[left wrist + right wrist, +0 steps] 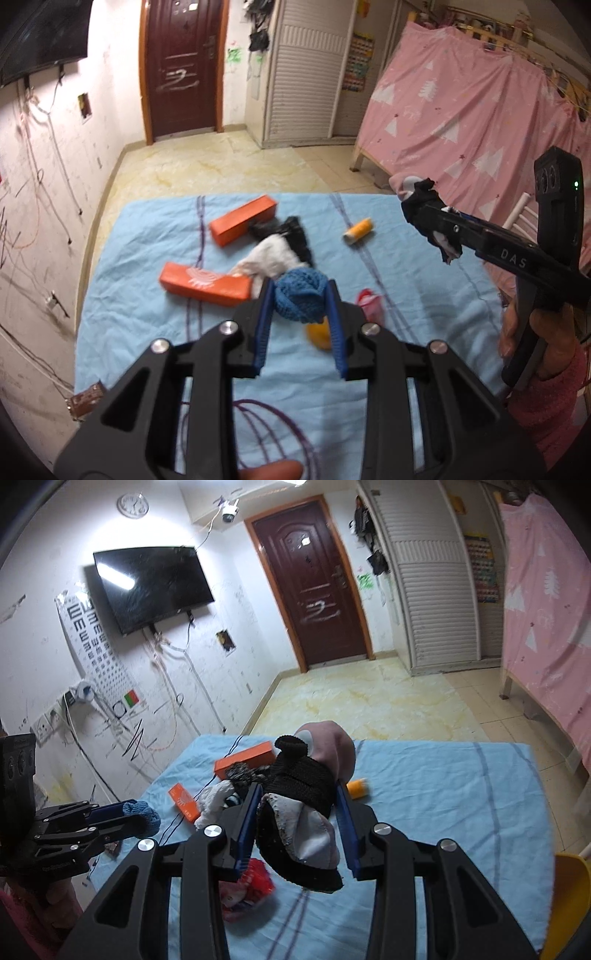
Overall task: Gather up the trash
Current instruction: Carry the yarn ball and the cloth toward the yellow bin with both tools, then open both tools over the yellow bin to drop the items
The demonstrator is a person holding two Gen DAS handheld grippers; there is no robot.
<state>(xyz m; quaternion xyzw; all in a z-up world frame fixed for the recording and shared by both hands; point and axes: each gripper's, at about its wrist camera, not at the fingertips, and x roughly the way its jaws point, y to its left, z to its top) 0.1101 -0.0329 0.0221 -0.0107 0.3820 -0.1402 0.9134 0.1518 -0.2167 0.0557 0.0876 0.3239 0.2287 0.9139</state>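
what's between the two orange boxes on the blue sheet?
Left wrist view: between the far orange box and near orange box lies bare blue sheet, crossed by a purple stripe; the black-and-white cloth sits just right.

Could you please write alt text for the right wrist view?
The right gripper clamps a black, white and pink sock bundle above a light blue sheet strewn with orange boxes. At left, the left gripper holds a blue knit piece.

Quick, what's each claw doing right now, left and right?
Left claw: closed on a blue knitted bundle.
Right claw: closed on a black and pink sock bundle.
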